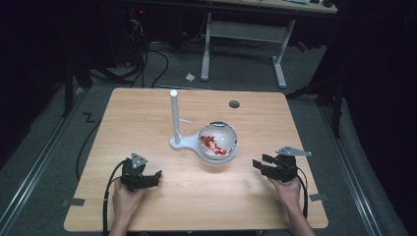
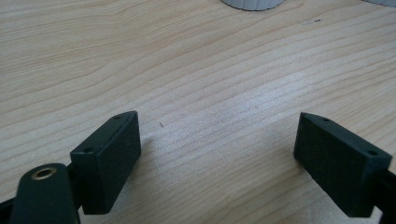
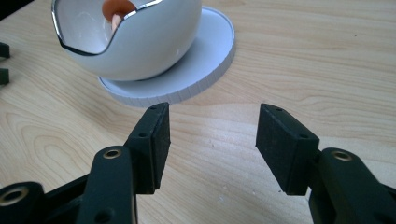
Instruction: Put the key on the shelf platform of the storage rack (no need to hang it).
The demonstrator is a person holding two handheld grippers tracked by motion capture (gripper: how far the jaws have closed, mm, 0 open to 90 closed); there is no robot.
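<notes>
On the table (image 1: 196,196), both hand-held grippers rest low, jaws spread.

One table (image 1: 147,206) carries the work. On it stands one white stand (image 1: 175,123), made of one upright post and one round base plate (image 3: 205,60). One white bowl (image 1: 218,140) with a shiny rim sits on that plate, and inside it lie some red and orange pieces (image 1: 215,146), too small and bunched to count. One dark round hole (image 1: 234,103) marks the tabletop near its far edge. Two hands come in from the near side, one left hand (image 1: 125,199) and one right hand (image 1: 287,189). Each holds one gripper, so there are two: a left gripper (image 1: 153,178) and a right gripper (image 1: 261,164). Each gripper has two black jaws, four in all, and one grey three-cornered plate on top, two in all.
</notes>
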